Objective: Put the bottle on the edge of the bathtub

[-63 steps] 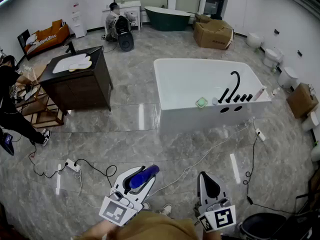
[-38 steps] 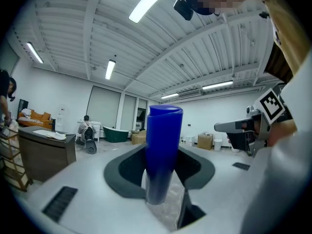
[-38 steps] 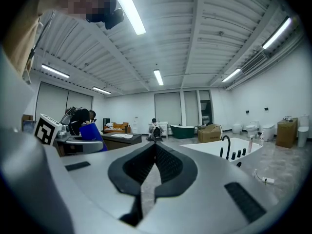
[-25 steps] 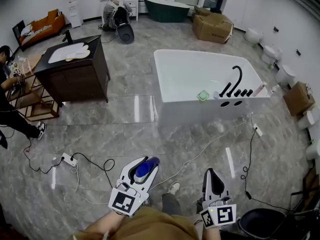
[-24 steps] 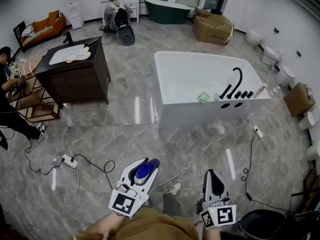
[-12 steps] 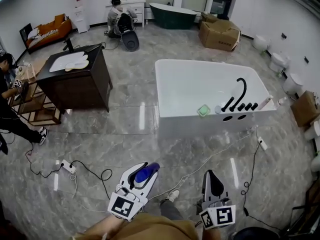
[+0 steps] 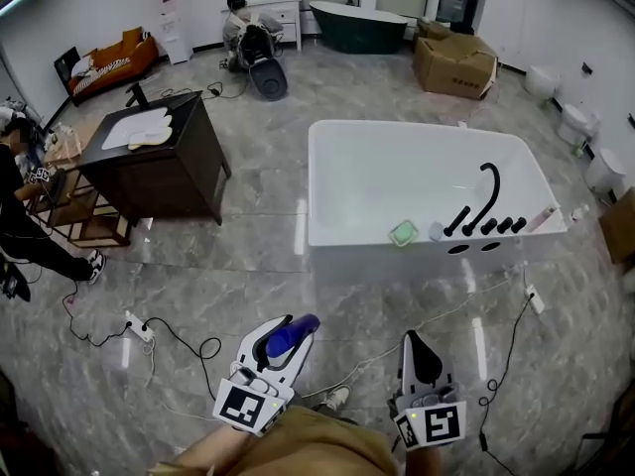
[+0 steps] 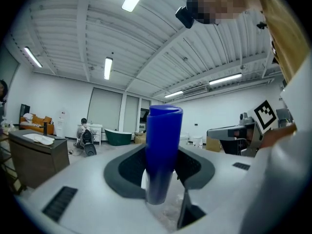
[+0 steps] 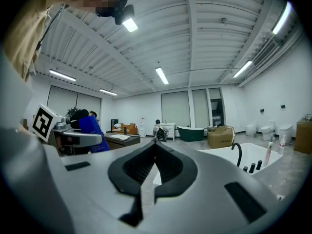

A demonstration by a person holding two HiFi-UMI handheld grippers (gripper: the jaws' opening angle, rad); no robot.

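Observation:
A blue bottle [image 7: 289,334] with a clear lower part sits between the jaws of my left gripper [image 7: 281,335], which is shut on it; in the left gripper view the bottle [image 8: 162,150] stands upright in front of the camera. My right gripper [image 7: 416,349] is shut and holds nothing, its jaws meeting in the right gripper view [image 9: 155,149]. The white bathtub [image 7: 316,181] lies ahead on the grey floor, well beyond both grippers. On its near rim are a black tap [image 7: 480,199] and a green pad [image 7: 403,233]. The tub [image 9: 253,152] shows at the right of the right gripper view.
A dark vanity cabinet [image 7: 162,160] stands at the left, with a person [image 7: 22,206] beside it. White cables and a power strip [image 7: 140,327] trail over the floor between me and the tub. A green tub [image 7: 357,25] and cardboard boxes [image 7: 455,64] are at the back.
The view has shifted: the bathtub now sits slightly lower and nearer in the head view. Both grippers keep their place low in the picture, the left still holding the bottle.

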